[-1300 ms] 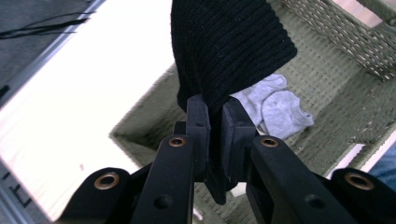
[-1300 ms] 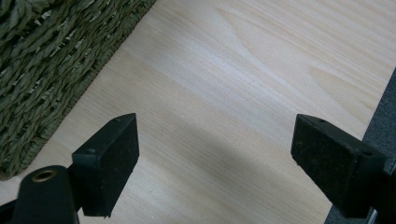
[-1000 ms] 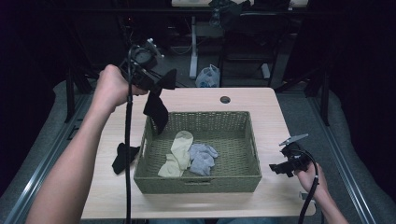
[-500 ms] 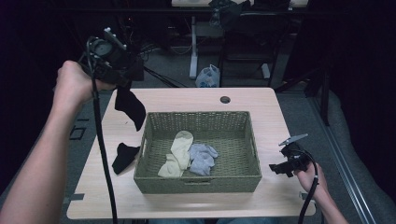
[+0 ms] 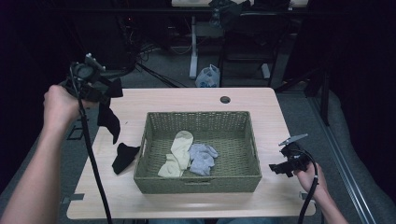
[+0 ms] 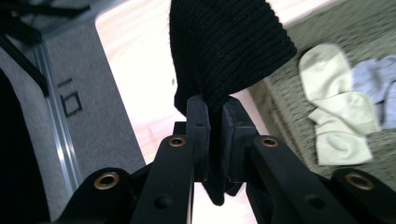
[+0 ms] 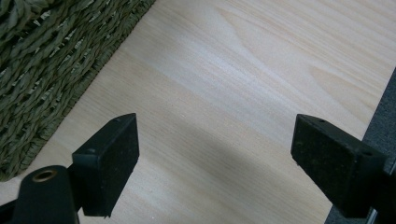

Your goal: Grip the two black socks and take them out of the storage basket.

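**What you can't make out**

In your left gripper view, the black sock (image 6: 224, 51) runs off the top edge, and its pinched part is hidden between the jaws. The grey sock (image 6: 380, 88) is cut by the right edge. Your right gripper view clips the basket (image 7: 42, 60) at the left.

Dim room, light wood desk on grey floor.
Desk (image 5: 196, 100) has pale wood grain, rounded corners and a small round cable hole (image 5: 225, 99) near the far edge. Grey carpet floor (image 5: 168, 70) around it, metal rail (image 5: 343, 161) along the right side. Behind the desk a white post (image 5: 193, 49), a white plastic bag (image 5: 208, 76) on the floor, dark furniture legs and cables; far background mostly black.
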`<state>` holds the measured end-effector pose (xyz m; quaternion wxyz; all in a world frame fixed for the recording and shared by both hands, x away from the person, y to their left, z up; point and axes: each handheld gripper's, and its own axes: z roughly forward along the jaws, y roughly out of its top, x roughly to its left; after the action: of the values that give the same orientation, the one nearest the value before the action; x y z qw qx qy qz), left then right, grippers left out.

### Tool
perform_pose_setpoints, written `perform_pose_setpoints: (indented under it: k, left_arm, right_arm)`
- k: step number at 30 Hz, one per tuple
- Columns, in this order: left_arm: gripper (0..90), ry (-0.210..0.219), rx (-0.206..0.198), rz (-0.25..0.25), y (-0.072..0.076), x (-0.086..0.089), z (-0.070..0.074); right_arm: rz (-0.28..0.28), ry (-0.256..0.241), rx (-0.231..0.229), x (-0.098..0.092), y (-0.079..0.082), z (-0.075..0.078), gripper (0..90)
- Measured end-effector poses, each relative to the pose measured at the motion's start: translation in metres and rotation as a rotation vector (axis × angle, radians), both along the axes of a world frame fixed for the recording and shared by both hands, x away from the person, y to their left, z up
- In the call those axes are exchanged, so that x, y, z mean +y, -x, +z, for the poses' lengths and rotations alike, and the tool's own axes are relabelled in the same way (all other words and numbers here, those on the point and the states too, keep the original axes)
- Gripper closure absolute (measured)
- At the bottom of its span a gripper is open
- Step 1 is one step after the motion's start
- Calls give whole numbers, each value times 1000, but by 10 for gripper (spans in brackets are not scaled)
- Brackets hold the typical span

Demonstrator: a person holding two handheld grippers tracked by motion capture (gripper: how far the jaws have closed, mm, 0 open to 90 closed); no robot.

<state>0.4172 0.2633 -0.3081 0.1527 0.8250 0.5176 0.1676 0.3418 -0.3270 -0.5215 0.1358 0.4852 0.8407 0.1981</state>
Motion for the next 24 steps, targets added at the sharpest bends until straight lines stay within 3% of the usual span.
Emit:
perform_pose_setpoints:
  k: [1, 2, 3, 4, 6, 7, 8, 9, 15, 16, 17, 19, 20, 21, 22, 23, 24]
  left_arm:
    - [835, 0, 12, 6, -1, 2, -11]
    - [835, 0, 12, 6, -1, 2, -11]
    - [834, 15, 43, 19, -4, 7, -32]
    - [834, 15, 43, 19, -4, 7, -32]
    - [834, 34, 66, 35, -5, 11, -54]
    - [833, 56, 92, 51, -7, 13, -76]
    - [833, 56, 92, 51, -7, 13, -76]
    - [832, 68, 120, 57, -10, 15, -97]
    - [818, 132, 182, 100, -12, 18, -158]
    - [811, 132, 182, 100, -12, 18, -158]
    - [802, 157, 201, 116, -12, 20, -175]
    - [794, 175, 214, 130, -12, 20, -191]
    - [768, 175, 214, 130, -12, 20, -191]
    - [737, 212, 225, 140, -10, 21, -203]
    - [699, 212, 225, 140, -10, 21, -203]
    - [635, 255, 229, 152, -7, 24, -209]
    - [587, 263, 224, 153, -6, 26, -210]
  right_arm:
    - [2, -5, 1, 0, 0, 0, 148]
    - [2, -5, 1, 0, 0, 0, 148]
    - [2, -5, 4, 0, 0, 1, 148]
    - [2, -5, 4, 0, 0, 1, 148]
    - [2, -7, 2, 0, 0, 0, 149]
    - [-3, -8, 5, 0, 0, 0, 149]
    - [-3, -8, 5, 0, 0, 0, 149]
    - [-2, -13, 4, 0, 0, 0, 149]
    - [-5, -10, 7, 0, -1, 0, 149]
    - [-5, -10, 7, 0, -1, 0, 149]
    - [-3, 3, 10, -1, -1, 0, 149]
    - [-6, -9, 8, -1, -1, 0, 149]
    - [-6, -9, 8, -1, -1, 0, 149]
    - [-5, -2, 8, -1, -1, 1, 149]
    - [-5, -2, 8, -1, -1, 1, 149]
    - [-13, -13, 1, -1, -1, 1, 149]
    - [-14, -16, 1, -2, -1, 1, 149]
